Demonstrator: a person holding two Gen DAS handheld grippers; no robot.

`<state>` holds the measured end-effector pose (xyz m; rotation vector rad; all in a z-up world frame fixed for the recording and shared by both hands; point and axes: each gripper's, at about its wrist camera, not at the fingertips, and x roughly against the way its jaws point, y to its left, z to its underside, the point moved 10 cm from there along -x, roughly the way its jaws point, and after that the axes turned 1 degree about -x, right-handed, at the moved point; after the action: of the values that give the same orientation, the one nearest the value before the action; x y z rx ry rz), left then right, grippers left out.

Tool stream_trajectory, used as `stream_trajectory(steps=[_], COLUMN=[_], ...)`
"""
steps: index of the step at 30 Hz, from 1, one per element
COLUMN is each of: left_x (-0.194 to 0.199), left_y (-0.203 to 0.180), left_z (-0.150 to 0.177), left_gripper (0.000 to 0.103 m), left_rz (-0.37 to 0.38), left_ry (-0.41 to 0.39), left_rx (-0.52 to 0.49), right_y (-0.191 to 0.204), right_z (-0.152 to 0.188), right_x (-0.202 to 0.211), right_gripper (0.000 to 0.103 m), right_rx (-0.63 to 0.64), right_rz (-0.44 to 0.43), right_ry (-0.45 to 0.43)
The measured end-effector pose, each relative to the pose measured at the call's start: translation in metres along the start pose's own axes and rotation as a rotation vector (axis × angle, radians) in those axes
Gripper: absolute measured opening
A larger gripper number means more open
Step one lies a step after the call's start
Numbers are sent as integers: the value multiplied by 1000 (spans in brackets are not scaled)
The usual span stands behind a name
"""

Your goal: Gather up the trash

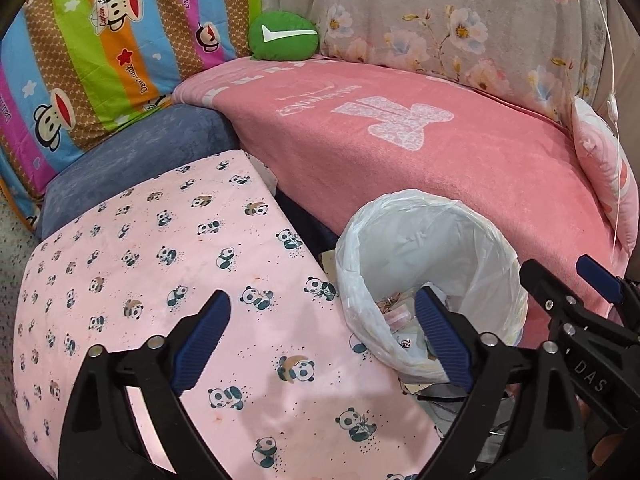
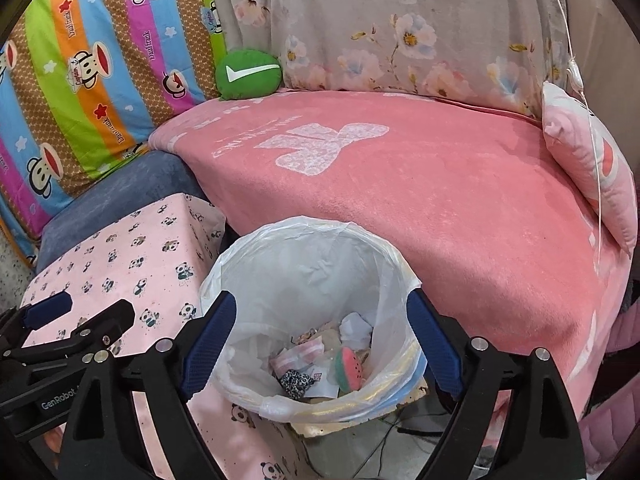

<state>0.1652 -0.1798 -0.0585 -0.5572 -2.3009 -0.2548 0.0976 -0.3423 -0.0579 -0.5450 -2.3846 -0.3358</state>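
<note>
A bin lined with a white plastic bag [image 2: 304,232] stands between a panda-print surface and a pink-covered sofa. Inside lie crumpled paper [image 2: 356,326], a watermelon-patterned piece [image 2: 348,368], a leopard-print scrap [image 2: 296,384] and a pink-and-white wrapper [image 2: 298,354]. My right gripper [image 2: 322,344] hangs over the bin's mouth, open, holding nothing. My left gripper [image 1: 320,340] is open and holds nothing too, with one finger over the panda cloth and the other at the bin [image 1: 424,236] rim. Each gripper shows in the other's view: the right gripper [image 1: 568,280] and the left gripper [image 2: 80,312], both open.
The panda-print cloth [image 1: 160,272] covers a low block left of the bin. A pink blanket [image 2: 400,184] lies over the sofa seat, with a green cushion [image 2: 248,74], a striped cartoon quilt [image 2: 92,64], a pink pillow [image 2: 588,160] and a hanging white cord [image 2: 576,76]. Cables [image 2: 400,424] run across the floor.
</note>
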Motion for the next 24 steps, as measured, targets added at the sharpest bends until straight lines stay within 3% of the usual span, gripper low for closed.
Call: stream_trajectory(steps=[10, 12, 24], left_x=[4, 3, 0], left_y=[8, 9, 1], left_z=[12, 16, 33], left_gripper=[94, 94, 95], left_rz=[-34, -40, -46], left_ry=[9, 17, 46], left_rx=[5, 6, -8], right_y=[-5, -6, -14], right_z=[18, 19, 29], right_x=[9, 12, 25], right_gripper=[85, 97, 96], right_rx=[9, 15, 39], right_rz=[51, 61, 95], right_ry=[39, 32, 32])
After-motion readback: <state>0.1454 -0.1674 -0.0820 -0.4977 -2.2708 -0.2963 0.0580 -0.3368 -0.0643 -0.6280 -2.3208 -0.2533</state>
